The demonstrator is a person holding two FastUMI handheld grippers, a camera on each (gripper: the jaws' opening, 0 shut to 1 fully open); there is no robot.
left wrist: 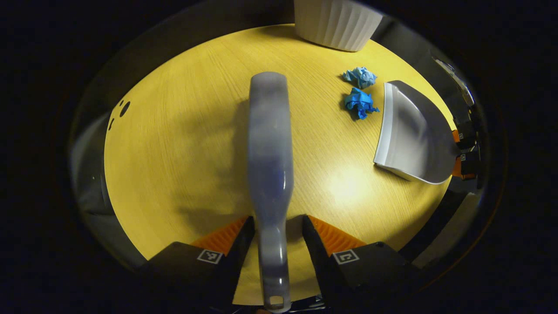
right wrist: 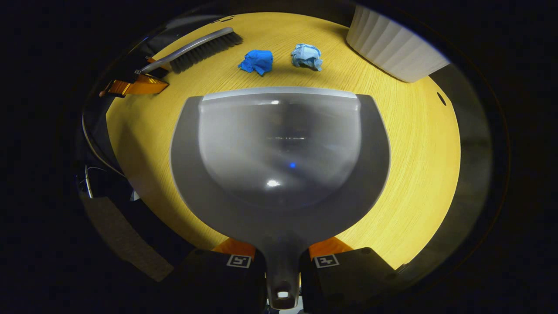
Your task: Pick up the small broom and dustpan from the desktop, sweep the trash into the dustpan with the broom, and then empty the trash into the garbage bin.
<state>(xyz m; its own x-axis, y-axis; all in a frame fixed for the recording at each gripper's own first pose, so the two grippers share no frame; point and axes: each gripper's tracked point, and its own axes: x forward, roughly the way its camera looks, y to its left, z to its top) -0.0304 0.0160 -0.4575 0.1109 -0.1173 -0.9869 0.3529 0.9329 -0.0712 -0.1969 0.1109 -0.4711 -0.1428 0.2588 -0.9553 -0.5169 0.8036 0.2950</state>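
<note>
Left tool clamped on broom handle, both fingers pressing it, broom held out over yellow wood surface. Right tool gripping dustpan by its stem, pan low over surface, front lip facing trash. Two crumpled blue paper wads just past that lip, close together, apart from pan. White ribbed garbage bin at far edge, near wads.

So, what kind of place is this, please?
Probably a staged tabletop cleaning setup: a round yellow wooden table with a white ribbed garbage bin, two crumpled blue paper balls, and a held grey dustpan.
</note>
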